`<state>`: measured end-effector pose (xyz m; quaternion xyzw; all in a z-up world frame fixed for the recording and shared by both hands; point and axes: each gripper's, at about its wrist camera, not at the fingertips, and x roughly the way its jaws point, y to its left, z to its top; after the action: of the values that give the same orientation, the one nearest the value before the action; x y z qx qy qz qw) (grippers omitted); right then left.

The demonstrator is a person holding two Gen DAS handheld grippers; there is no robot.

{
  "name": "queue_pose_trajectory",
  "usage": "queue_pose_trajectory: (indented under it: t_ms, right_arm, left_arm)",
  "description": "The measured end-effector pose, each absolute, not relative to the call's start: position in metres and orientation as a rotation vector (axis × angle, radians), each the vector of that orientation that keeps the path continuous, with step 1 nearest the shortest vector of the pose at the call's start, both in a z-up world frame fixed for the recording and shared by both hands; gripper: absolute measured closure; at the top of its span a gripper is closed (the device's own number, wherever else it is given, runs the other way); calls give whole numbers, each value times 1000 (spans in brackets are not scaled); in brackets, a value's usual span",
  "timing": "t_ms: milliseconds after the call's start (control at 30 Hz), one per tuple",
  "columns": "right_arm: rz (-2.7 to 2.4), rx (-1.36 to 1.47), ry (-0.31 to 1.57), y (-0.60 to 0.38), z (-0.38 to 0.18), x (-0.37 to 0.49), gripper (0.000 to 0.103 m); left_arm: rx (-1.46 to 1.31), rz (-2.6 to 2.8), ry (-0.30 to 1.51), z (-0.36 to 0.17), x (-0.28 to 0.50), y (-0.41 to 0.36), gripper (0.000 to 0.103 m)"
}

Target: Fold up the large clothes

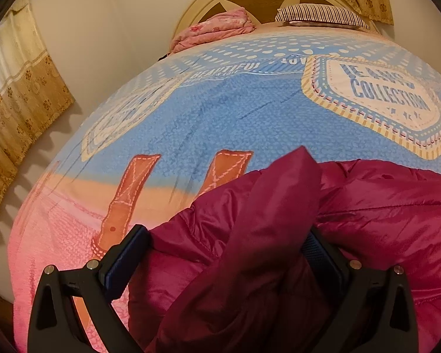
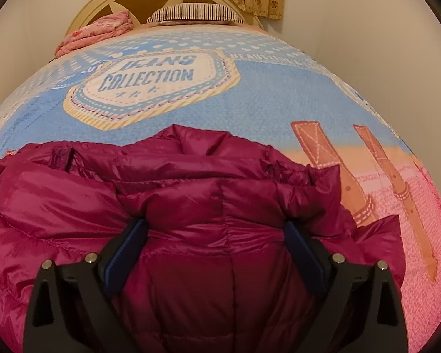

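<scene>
Right gripper [image 2: 214,253]: jaws spread wide; blue pads [image 2: 126,250] stand clear on either side of a quilted panel, nothing pinched.
Left gripper [image 1: 220,261]: jaws wide apart; a raised fold of fabric fills the gap. The right-hand pad is partly buried in cloth, so whether the pads press on it cannot be told.
Jacket [image 2: 191,194]: magenta padded garment, lying on the bed directly under and ahead of both grippers; its collar edge sits at 12 o'clock from the right gripper.
Obstruction: the jacket's upright fold [image 1: 279,194] rises at 12 o'clock from the left gripper and hides the cloth behind it.
Bedspread [image 2: 267,94]: blue and pink print, lettered badge at 11 o'clock in the right wrist view, brown strap motifs at 2 o'clock.
Pink bundle [image 2: 103,29]: folded cloth at the headboard, 11 o'clock.
Striped pillow [image 2: 194,13]: at the headboard, 12 o'clock.
Headboard [image 2: 103,3]: cream, curved, behind both.
Curtains [image 1: 23,103]: patterned tan, 9 o'clock in the left wrist view.
</scene>
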<state>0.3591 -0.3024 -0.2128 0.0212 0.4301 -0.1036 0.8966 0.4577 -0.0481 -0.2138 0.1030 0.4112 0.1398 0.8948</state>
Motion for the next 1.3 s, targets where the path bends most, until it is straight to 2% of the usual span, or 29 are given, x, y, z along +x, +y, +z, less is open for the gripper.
queue_pose_trajectory:
  t_ms: [200,333,433,600,833,1300]
  right_arm:
    - [-235,8,883,-294,-196,348,10]
    - [-173,-17,764,-255,-163,304,10]
    - [-121,-42,744,-227,-165,288,9]
    - [-133,-54,778,-219,-199,293,10]
    - [-131,-57,846,-222,-213,313,7]
    - [-152,-76,852,-215,-214,311,6]
  left_arm:
    - [166,260,839,-177,420,-45,1]
    - [133,160,739,-156,369,-54,1]
    - [200,165,690,-169,357,-71,1]
    - [209,204,742,-199,371,-71,1]
    - [231,217,789,-209,380,-74,1]
    - [230,213,800,-213,382,-73,1]
